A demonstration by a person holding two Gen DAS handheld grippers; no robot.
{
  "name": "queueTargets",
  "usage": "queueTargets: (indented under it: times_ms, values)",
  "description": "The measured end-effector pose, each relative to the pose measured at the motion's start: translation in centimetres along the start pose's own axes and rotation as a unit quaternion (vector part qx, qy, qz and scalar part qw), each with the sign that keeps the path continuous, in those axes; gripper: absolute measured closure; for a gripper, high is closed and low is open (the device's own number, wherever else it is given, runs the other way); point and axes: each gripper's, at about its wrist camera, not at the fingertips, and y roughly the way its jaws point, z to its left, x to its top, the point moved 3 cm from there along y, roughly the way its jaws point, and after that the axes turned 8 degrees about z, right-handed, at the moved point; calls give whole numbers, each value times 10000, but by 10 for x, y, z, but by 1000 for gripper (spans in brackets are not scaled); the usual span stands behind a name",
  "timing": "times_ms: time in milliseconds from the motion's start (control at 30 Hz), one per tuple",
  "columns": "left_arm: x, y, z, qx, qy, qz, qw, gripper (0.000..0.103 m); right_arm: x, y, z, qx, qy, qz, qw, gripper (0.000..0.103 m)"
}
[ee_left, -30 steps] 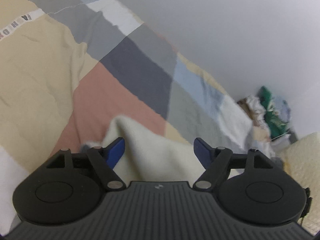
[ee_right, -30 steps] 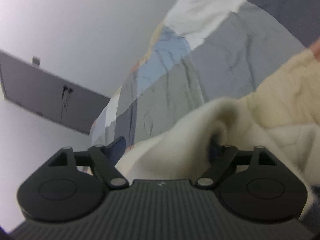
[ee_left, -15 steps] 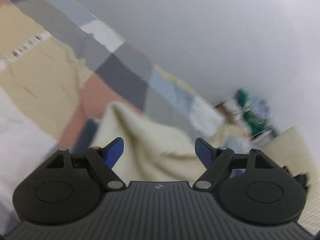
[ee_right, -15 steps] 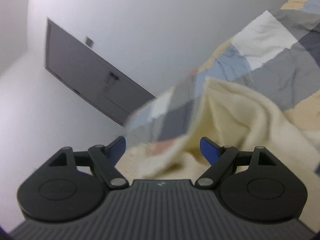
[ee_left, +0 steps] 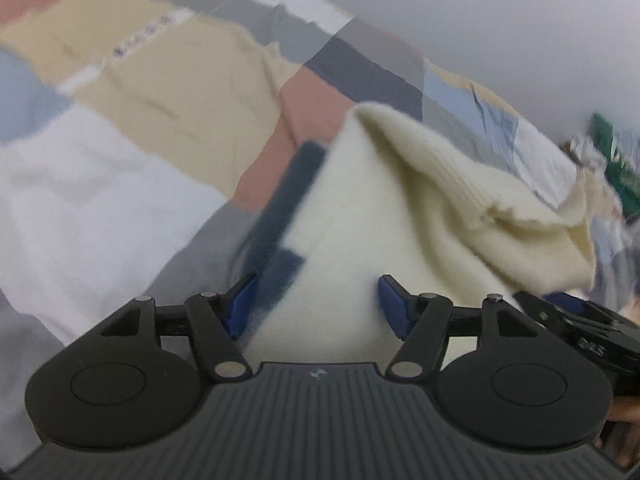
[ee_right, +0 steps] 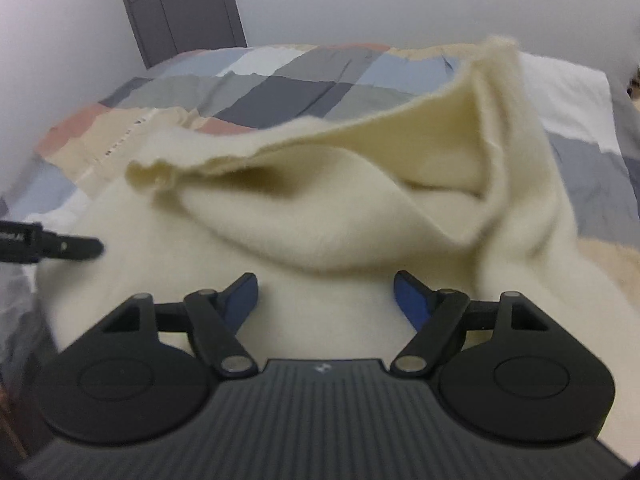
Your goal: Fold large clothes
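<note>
Sweater fabric lies between the blue fingers of your left tool; its jaws have just been closing but stand spread, pads not pressing the knit. Your right tool is likewise spread and has just been narrowing, with cream knit beneath it and not gripped. Beyond both, the sweater sits bunched in raised folds on the bed's patchwork quilt. A grey door stands behind the bed.
</note>
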Motion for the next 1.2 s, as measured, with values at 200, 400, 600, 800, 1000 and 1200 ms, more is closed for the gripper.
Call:
queueTargets:
  times_ms: [200, 400, 600, 800, 1000, 1200]
  values:
    - [1, -1, 6, -204, -40, -9, 9998, 33, 43, 41, -7, -280, 242, 144, 9992, 34]
    - [10, 0, 0, -258, 111, -93, 9996, 33, 92, 69, -17, -342, 672, 134, 9971, 34]
    - [12, -7, -5, -298, 421, -328, 9981, 33, 123, 66, -35, -952, 720, -416, 9920, 35]
    - [16, -17, -8, -250, 646, -567, 9960, 33, 93, 35, -52, -388, 1106, -139, 9930, 35]
    - [11, -26, -22, -138, 858, -823, 9928, 33, 38, -24, -65, -311, 1082, -127, 9936, 26]
    - [18, -11, -8, -407, 356, -602, 9967, 33, -1, -57, -91, -205, 1610, -332, 9862, 26]
